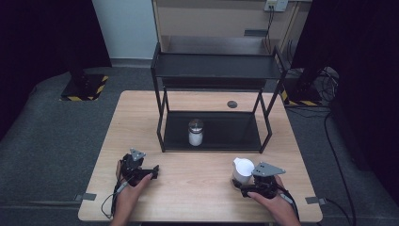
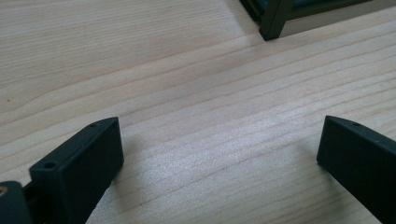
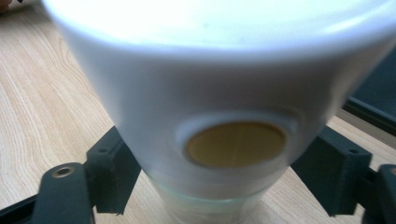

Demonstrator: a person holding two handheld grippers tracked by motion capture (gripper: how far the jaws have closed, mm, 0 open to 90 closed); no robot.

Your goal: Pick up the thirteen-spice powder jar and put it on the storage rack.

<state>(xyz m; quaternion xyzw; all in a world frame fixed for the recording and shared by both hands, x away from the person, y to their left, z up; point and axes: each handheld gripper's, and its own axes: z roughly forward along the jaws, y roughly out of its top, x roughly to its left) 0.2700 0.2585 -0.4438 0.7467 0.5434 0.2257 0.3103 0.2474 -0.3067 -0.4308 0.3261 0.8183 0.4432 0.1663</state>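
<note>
A white container [image 1: 242,169] with a wide top stands on the wooden table [image 1: 197,188] at the front right. In the right gripper view the white container [image 3: 205,93] looms close, with a round tan disc on its side and a clear base. My right gripper [image 1: 241,182] is shut on it, its black pads [image 3: 114,172] pressed against both sides low down. My left gripper [image 1: 153,170] rests at the front left, held in a hand. Its jaws stand wide open over bare wood, left gripper [image 2: 219,149] empty.
A black two-tier shelf rack [image 1: 211,68] stands at the table's middle back. A glass jar [image 1: 195,132] with a metal lid and white contents sits on its lower tier. One rack foot [image 2: 275,18] lies ahead of the left gripper. A small dark disc [image 1: 232,104] lies behind the rack.
</note>
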